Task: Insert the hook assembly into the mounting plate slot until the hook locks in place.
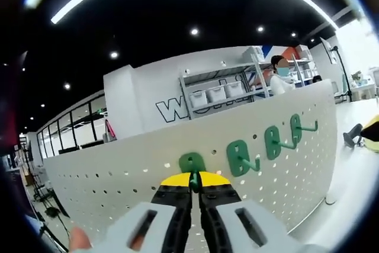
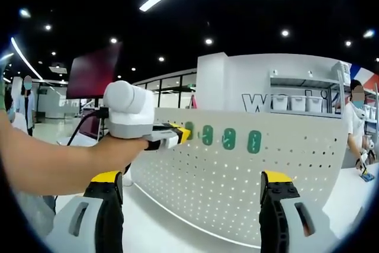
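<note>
Left claw [image 1: 194, 183] pinches the green hook [image 1: 192, 163] dead ahead at the pegboard [image 1: 118, 170] — right claw [image 2: 192, 191] (wide open, empty) stands farther off.

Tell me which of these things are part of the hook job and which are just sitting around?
Part of the job:
- white pegboard
- green hook at the left gripper, fingers closed on it
- three green hooks already mounted
- right gripper, fingers wide apart, holding nothing

Just around:
- shelving with white bins
- person by the shelves
- dark red screen
</note>
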Demonstrator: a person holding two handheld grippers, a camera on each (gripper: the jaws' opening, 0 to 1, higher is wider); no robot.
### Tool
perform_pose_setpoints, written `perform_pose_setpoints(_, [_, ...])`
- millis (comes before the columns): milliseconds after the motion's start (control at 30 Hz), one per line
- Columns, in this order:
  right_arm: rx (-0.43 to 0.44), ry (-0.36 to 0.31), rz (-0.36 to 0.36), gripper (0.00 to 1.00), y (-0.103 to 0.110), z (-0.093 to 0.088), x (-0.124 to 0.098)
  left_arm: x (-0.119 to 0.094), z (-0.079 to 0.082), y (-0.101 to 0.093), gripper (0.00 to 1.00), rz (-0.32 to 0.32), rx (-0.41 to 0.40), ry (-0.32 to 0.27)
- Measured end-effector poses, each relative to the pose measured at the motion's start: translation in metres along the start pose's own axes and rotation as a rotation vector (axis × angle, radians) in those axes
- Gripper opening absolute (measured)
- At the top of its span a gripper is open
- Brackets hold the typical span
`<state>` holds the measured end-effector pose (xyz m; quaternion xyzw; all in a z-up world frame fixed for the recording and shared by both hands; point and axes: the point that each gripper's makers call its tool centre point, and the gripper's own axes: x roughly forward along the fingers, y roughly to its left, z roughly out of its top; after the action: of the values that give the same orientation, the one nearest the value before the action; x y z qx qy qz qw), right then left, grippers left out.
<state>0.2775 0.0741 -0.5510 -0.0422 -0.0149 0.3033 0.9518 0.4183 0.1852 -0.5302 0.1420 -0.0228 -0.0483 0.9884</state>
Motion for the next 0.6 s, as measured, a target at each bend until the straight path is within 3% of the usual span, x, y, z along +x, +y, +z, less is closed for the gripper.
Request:
perform_pose_setpoints(200, [-0.001,-0.001,-0.003,0.99,-0.0007,0.0005,-0.0002,-0.0002,0.0006,-0.0002,0.02,0.002,0.06,0.009])
perform_pose_setpoints(300, [-0.001,0.001,-0.003,0.99,-0.001,-0.0002,-0.0005,0.0003,0.0003,0.0011,0.02,-0.001,0.046,0.011])
perform_pose_setpoints(367, [-0.003,0.0,-0.005,0.99,-0.0014,-0.0001,-0.0007,0.0007,0.0006,0.0009,0.02,0.002,0.098,0.018])
perform_pose_setpoints(600, [-0.002,0.001,-0.008,0.99,-0.0027,-0.0006,-0.0009,0.0009,0.0003,0.0005,0.02,0.0,0.112,0.014])
